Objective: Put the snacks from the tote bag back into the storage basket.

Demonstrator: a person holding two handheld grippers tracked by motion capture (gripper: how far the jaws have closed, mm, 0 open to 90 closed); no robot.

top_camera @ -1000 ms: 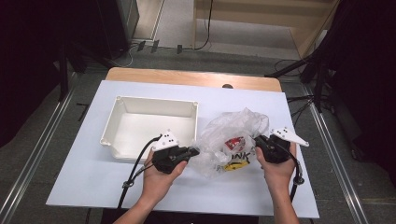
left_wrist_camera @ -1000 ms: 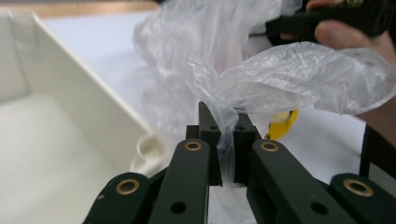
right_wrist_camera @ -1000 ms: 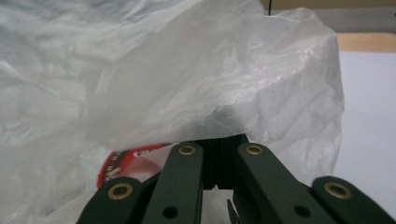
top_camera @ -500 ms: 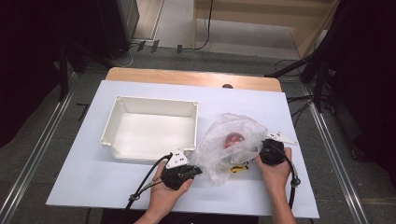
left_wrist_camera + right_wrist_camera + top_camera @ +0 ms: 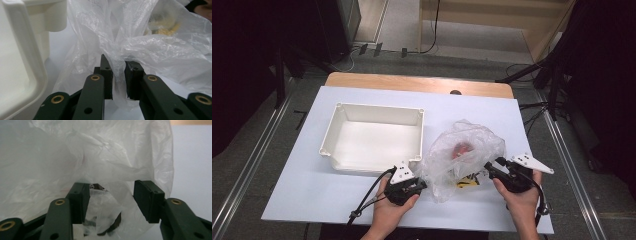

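**Bright table, dark surroundings, soft close-ups**

In the high view, even overhead light falls on the white table (image 5: 362,200) and the room's edges sink into black. Both gripper views are soft, with the plastic bag (image 5: 100,157) washed out and hazy up close.

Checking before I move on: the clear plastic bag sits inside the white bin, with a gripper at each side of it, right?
Not quite. The plastic bag lies on the table to the right of the white bin, not inside it, as the high view shows. The left gripper and right gripper are indeed at either side of it.
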